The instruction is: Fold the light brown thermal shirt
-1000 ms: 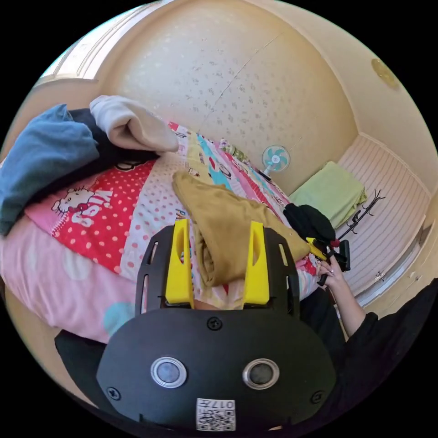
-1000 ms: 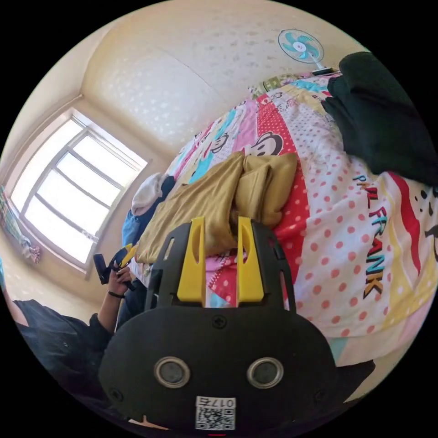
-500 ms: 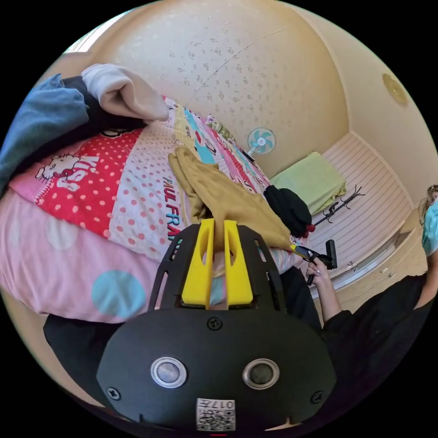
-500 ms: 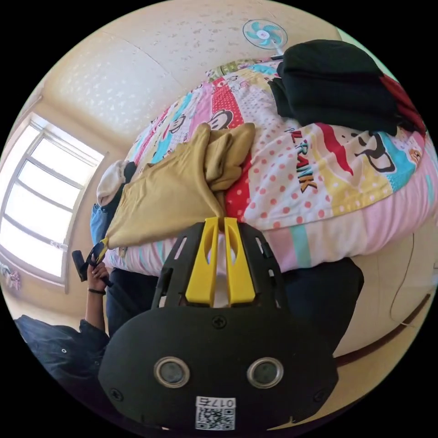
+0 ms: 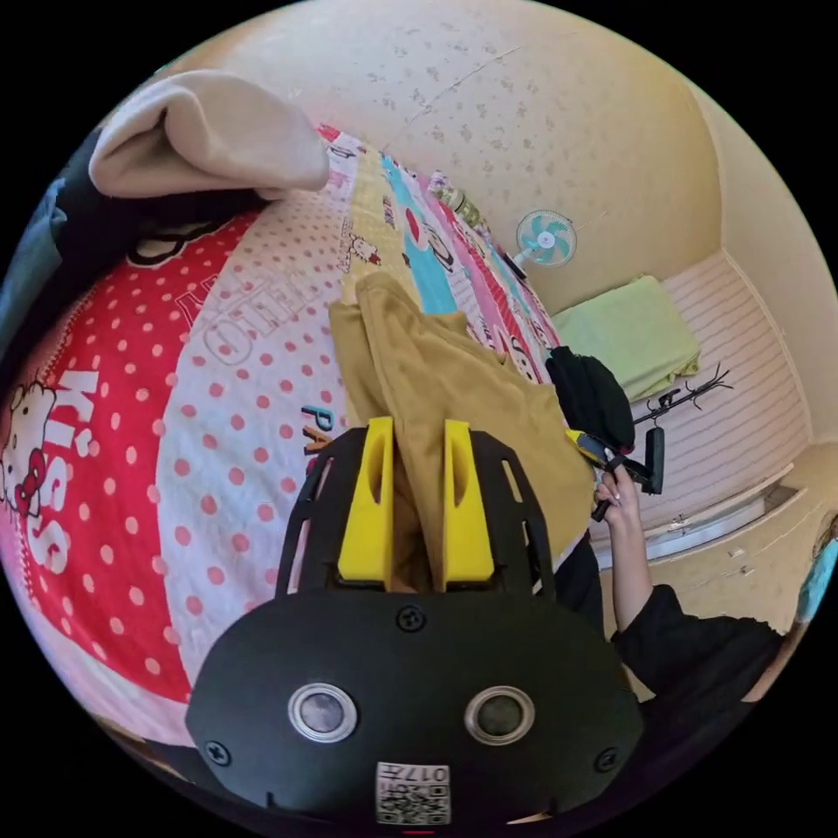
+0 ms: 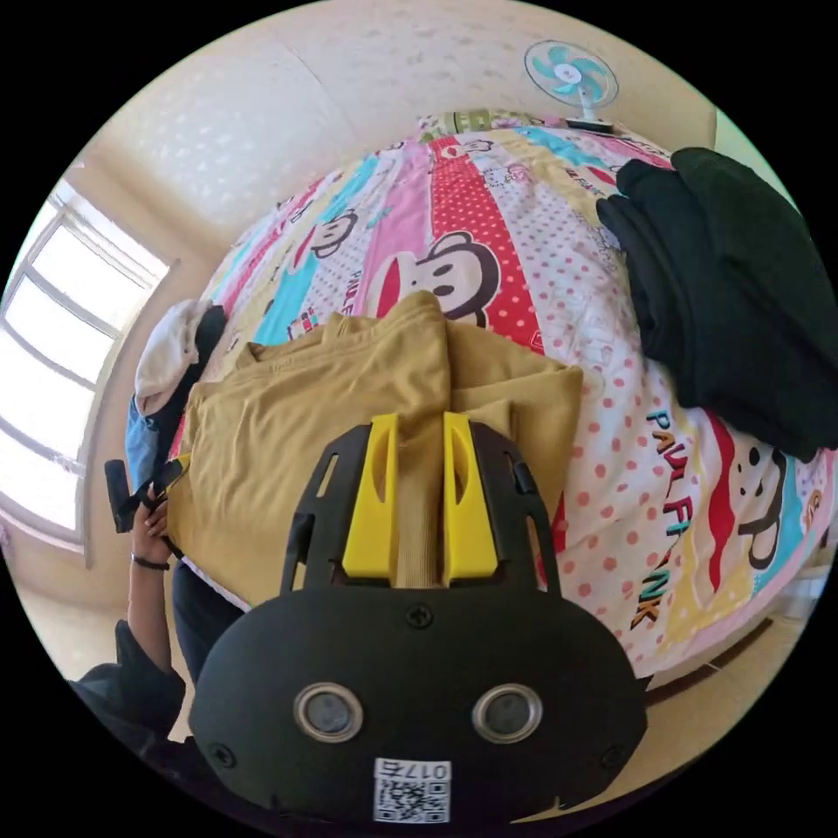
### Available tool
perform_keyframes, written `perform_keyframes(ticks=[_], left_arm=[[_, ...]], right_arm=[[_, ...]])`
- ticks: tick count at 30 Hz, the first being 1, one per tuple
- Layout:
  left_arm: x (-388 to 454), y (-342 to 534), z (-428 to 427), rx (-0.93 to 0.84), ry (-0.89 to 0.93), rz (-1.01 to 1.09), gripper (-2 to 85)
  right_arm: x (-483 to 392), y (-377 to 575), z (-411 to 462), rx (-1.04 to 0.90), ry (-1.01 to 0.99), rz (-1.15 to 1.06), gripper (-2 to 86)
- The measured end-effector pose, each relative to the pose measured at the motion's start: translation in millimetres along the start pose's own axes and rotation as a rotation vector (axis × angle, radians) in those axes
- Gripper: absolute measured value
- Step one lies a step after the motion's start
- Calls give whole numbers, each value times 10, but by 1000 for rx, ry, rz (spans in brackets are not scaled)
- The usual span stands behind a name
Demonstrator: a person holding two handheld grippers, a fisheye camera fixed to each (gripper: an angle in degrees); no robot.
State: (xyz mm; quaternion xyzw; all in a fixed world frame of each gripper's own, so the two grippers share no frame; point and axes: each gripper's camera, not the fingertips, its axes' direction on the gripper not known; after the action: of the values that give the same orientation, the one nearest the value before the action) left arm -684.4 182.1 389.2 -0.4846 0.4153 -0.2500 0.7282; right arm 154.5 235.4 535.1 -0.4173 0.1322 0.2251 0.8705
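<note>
Light brown thermal shirt (image 6: 323,419) lies partly folded on the bed (image 6: 611,489), on the cartoon-print cover, well apart from the black clothes pile (image 6: 742,297) and near the bed edge closest to the person.

Left tongs (image 5: 416,502): yellow jaws nearly closed, a fold of shirt fabric pinched between them. Right tongs (image 6: 419,497): same, jaws narrowed on a strip of the shirt running up between them. Both have hold of the shirt's near edge; the far part with the doubled-up sleeve rests on the cover.

Step looks like carrying the near edge over toward the shirt's far end.

Risks:
- thin pinch, so fabric may slip out of one pair of tongs mid-carry and leave the fold skewed
- uneven travel of the two hands gives a crooked crease
- the bunched sleeve beside the shirt body may get trapped as a lump
- dragging may pull the shirt off the bed edge
</note>
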Motion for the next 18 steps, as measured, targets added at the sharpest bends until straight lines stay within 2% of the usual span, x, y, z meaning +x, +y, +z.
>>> perform_keyframes(ticks=[2,3,5,7,9,11,12,14,18], left_arm=[[77,32,-157,74,5,-24,49],[186,47,-282,107,30,-21,42],[444,4,-397,115,68,78,40],[752,-95,-369,125,-13,217,39],[778,-196,-162,112,-121,245,41],[568,-287,130,14,-183,132,48],[415,-268,243,-31,-165,45,55],[308,-87,225,22,-121,-1,63],[314,255,107,115,-118,24,85]], right_arm=[[-10,174,-454,198,-137,-27,31],[-4,213,-562,237,-153,-23,29],[-2,257,-818,303,-138,-18,24],[31,266,-880,349,-111,2,25],[94,211,-738,315,-81,34,30],[224,97,-323,92,-88,81,49],[249,112,-263,59,-95,89,61],[263,305,-295,94,-138,67,93],[239,347,-474,202,-193,20,100]])
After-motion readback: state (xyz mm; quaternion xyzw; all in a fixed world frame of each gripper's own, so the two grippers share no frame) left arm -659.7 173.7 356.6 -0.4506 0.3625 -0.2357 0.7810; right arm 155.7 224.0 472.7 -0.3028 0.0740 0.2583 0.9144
